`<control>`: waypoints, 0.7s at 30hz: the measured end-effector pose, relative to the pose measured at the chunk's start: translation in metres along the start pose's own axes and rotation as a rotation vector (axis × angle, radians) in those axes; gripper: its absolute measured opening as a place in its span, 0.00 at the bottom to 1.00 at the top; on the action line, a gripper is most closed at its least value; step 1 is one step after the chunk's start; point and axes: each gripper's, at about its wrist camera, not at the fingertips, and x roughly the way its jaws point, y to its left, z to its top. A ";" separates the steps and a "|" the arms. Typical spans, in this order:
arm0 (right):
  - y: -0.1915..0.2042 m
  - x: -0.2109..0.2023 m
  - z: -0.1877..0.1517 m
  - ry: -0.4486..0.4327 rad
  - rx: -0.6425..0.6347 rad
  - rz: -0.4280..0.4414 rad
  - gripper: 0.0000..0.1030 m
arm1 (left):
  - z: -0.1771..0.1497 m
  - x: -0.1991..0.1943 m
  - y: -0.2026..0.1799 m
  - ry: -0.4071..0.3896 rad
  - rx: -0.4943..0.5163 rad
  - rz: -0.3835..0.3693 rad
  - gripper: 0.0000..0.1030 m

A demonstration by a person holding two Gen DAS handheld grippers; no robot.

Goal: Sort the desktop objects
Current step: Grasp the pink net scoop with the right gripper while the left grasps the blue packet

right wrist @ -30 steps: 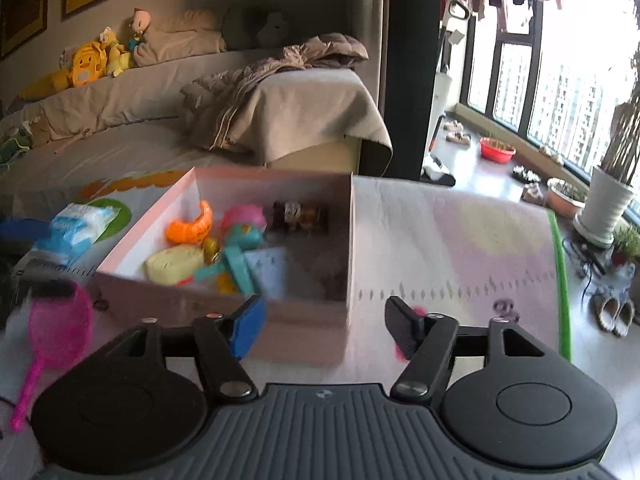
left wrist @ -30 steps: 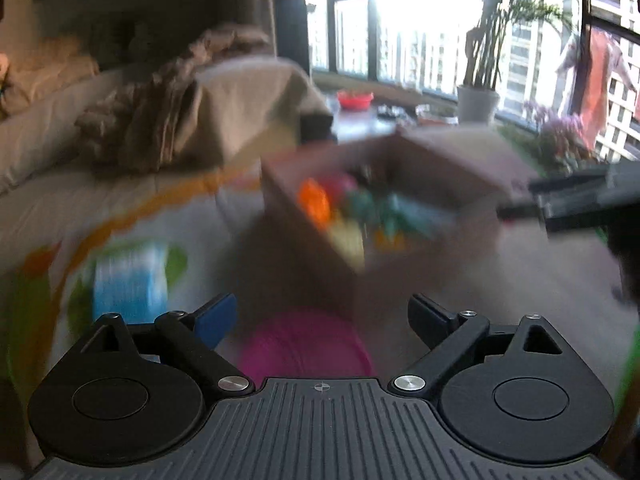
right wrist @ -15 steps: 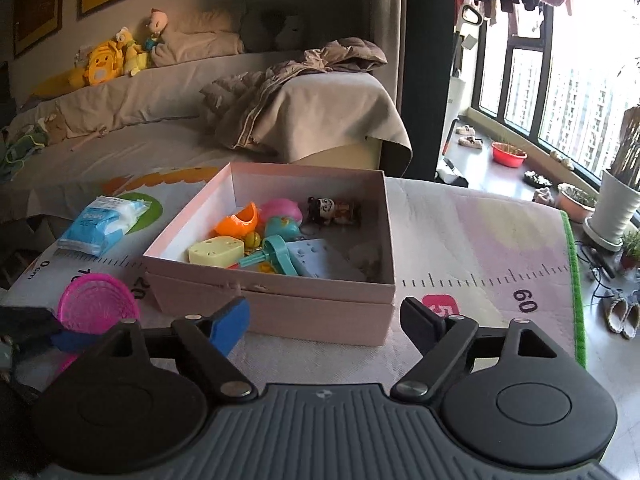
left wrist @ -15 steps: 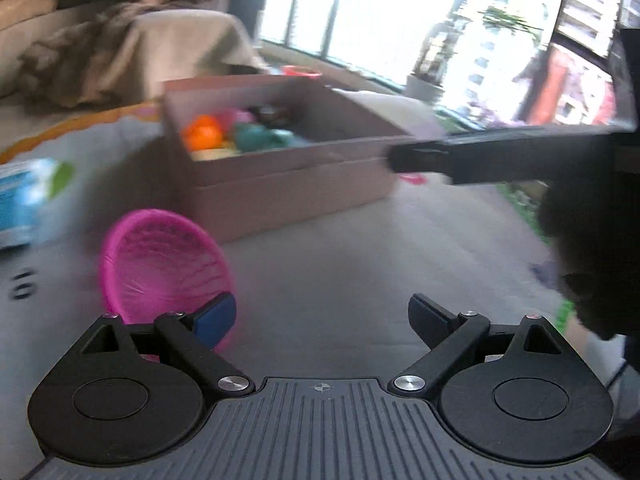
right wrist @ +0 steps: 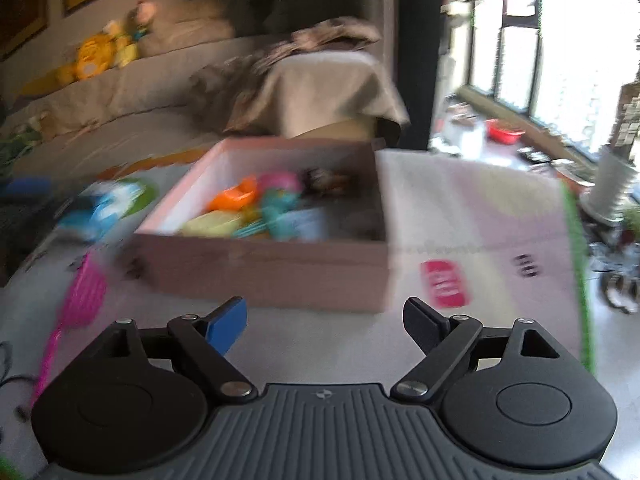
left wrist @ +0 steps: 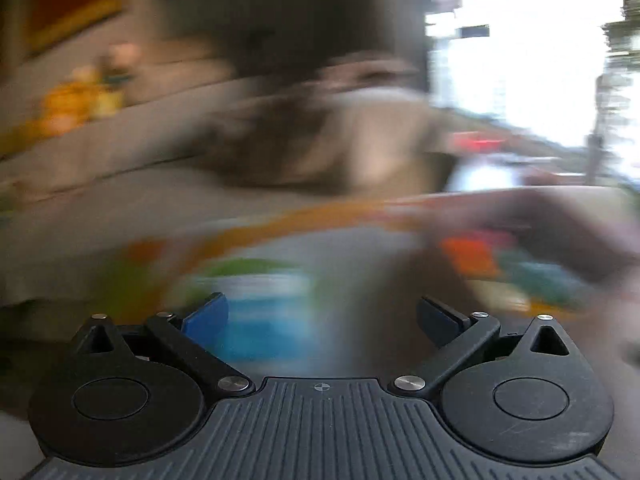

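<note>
Both the left gripper [left wrist: 320, 314] and right gripper [right wrist: 324, 318] hover spread and empty, apparently mid-reach, while the open pink cardboard box [right wrist: 272, 276] holds sorted toys, a blue-white packet [left wrist: 260, 316] remaining outside it.

Pale pink box [right wrist: 272, 276], orange, teal, yellow and pink toys [right wrist: 260, 208] inside. Hot pink scoop [right wrist: 82, 296] on the left, blue-and-white packet [right wrist: 100, 210] behind. Whitish mat [right wrist: 472, 208], green edge, red patch. Black claws, one blue pad [right wrist: 224, 326] each.
</note>
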 end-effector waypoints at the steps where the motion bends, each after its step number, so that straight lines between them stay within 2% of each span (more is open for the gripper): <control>1: 0.006 0.001 -0.003 0.017 -0.002 0.043 0.84 | 0.002 0.015 0.009 0.020 -0.019 0.058 0.99; 2: 0.014 0.002 -0.005 0.035 -0.003 0.098 0.83 | 0.004 0.030 0.019 0.046 -0.045 0.093 0.99; 4: 0.033 0.005 -0.006 0.056 -0.018 0.192 0.73 | 0.004 0.053 0.032 0.098 -0.085 0.102 0.99; 5: 0.042 0.007 -0.003 0.064 -0.027 0.232 0.64 | 0.005 0.063 0.035 0.119 -0.096 0.106 0.99; 8: 0.067 0.017 0.009 0.080 -0.023 0.331 0.59 | 0.004 0.080 0.034 0.146 -0.086 0.091 0.99; 10: 0.082 0.027 0.017 0.091 -0.032 0.382 0.56 | 0.003 0.083 0.030 0.164 -0.072 0.076 0.83; 11: 0.090 0.034 0.021 0.103 -0.039 0.390 0.52 | 0.002 0.085 0.028 0.183 -0.065 0.061 0.67; 12: 0.098 0.042 0.022 0.116 -0.048 0.393 0.48 | 0.000 0.088 0.024 0.195 -0.064 0.052 0.59; 13: 0.103 0.048 0.022 0.129 -0.055 0.395 0.45 | -0.002 0.088 0.023 0.196 -0.063 0.052 0.59; 14: 0.109 0.056 0.022 0.149 -0.058 0.400 0.39 | -0.004 0.087 0.024 0.191 -0.060 0.051 0.58; 17: 0.114 0.071 0.018 0.208 -0.054 0.404 0.16 | -0.007 0.080 0.028 0.182 -0.057 0.032 0.59; 19: 0.111 0.072 0.016 0.212 -0.051 0.394 0.10 | -0.008 0.070 0.033 0.146 -0.070 0.023 0.61; 21: 0.105 0.068 0.014 0.205 -0.056 0.371 0.09 | -0.008 0.059 0.039 0.092 -0.080 0.043 0.81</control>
